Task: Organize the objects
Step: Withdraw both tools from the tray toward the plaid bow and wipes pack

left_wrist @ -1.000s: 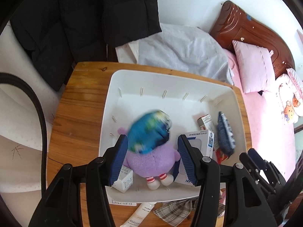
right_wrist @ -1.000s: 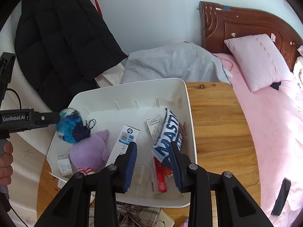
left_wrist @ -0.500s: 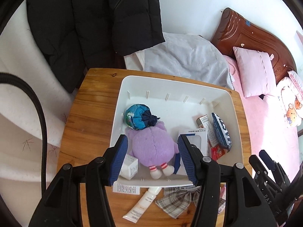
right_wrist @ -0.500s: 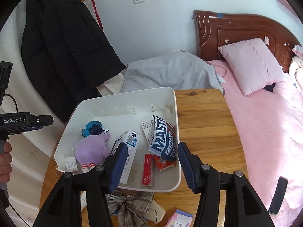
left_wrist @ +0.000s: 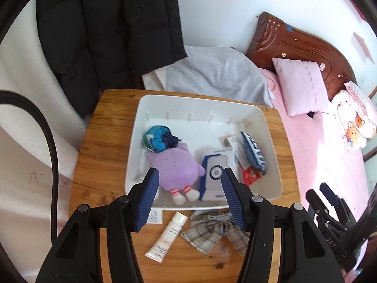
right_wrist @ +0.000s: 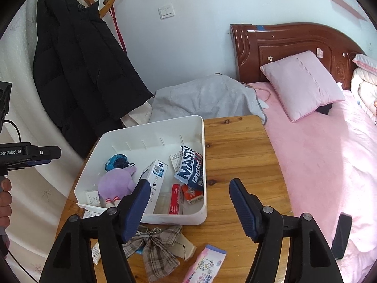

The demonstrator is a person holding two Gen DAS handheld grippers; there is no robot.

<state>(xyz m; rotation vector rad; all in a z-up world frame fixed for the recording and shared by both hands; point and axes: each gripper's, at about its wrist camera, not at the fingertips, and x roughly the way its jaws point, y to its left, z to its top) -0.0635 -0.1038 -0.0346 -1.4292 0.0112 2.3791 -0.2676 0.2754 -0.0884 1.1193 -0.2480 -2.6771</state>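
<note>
Fuzzy purple plush (left_wrist: 175, 165) in smooth white bin (left_wrist: 202, 105)

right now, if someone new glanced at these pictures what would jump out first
The white bin on the wooden table draws the eye, with a purple plush toy lying at its left side and a blue snack packet propped against its right wall. In front of the bin, a plaid bow and a white tube lie loose on the table. Behind, a black coat hangs by the wall.
</note>
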